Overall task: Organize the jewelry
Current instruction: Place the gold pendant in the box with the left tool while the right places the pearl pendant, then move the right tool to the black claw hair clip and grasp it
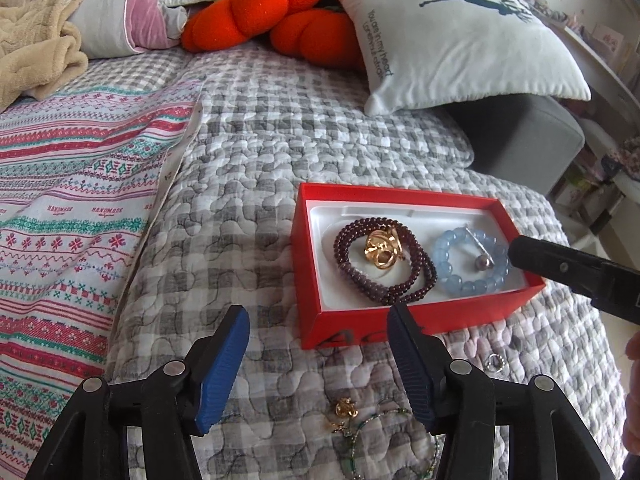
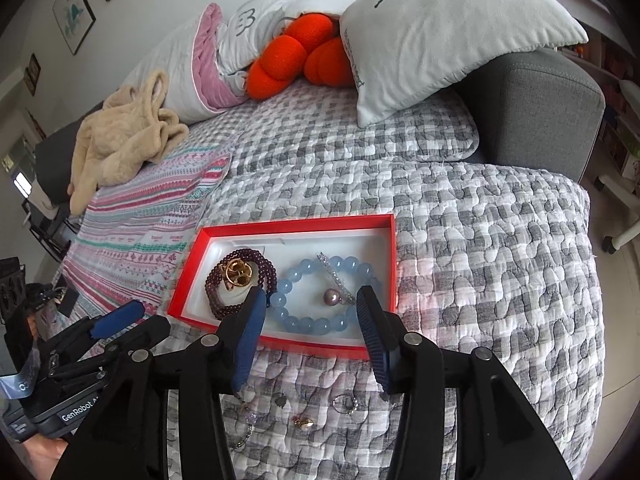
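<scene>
Grey pillow (image 1: 460, 40) reads "You are in my heart" — left tool (image 2: 116, 320) marked "GenRobot"

Checked quilt (image 1: 280, 140) w/ red box (image 1: 308, 272), pillows (image 1: 460, 40), loose jewelry (image 1: 344, 408).

Left gripper (image 1: 318, 364): black plastic linkage arms joined by round silver pivot pins, ending in two blue ribbed pads (image 1: 222, 368); seen from the right wrist camera, its body carries a white "GenRobot" marking and a pale blue label — partly cut off by the frame edge. Right gripper (image 2: 312, 336): the same build — black arms, silver pivot pins, dark blue finely ribbed pads (image 2: 376, 336); from the left wrist camera one finger shows as a black bar with a small screw. Bare skin of a hand (image 2: 40, 454) shows beneath the left gripper's body.
</scene>
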`<state>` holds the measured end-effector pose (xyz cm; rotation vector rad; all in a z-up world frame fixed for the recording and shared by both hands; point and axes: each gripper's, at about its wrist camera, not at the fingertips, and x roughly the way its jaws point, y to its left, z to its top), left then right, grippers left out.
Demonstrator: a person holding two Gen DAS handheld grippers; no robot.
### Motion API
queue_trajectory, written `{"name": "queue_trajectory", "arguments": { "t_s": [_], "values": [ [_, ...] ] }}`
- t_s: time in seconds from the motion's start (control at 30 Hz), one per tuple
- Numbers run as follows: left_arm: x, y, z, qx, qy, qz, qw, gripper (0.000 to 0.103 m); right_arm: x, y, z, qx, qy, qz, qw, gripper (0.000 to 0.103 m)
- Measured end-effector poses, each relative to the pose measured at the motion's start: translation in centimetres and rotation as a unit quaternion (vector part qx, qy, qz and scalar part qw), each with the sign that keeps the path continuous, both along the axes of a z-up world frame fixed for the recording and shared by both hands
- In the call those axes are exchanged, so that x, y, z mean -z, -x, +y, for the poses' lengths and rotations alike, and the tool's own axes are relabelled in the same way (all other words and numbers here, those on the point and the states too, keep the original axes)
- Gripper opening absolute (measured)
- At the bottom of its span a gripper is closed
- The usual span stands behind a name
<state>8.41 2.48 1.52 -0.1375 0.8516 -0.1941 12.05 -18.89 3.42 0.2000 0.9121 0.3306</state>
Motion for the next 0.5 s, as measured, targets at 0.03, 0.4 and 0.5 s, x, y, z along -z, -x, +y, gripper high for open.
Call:
{"name": "queue_trajectory", "arguments": {
  "t_s": [0.03,0.4,0.5],
  "values": [
    [0.0,0.1,0.0,0.0,-0.002,0.001,1.0,0.065,-0.2,0.3,-0.1,-0.001,0.001,-0.002,1.0,0.05],
    [0.9,3.1,-0.4,0.019,-0.027,0.029,0.9991,0.075,-1.2,4.7,0.0,-0.016,0.047,0.001,0.999,0.057],
    [1.5,4.1,-0.6,0.024,-0.035,0.041,0.9983,0.078,-0.6,5.9,-0.1,-0.015,0.064,0.024,0.998,0.057]
  ]
}}
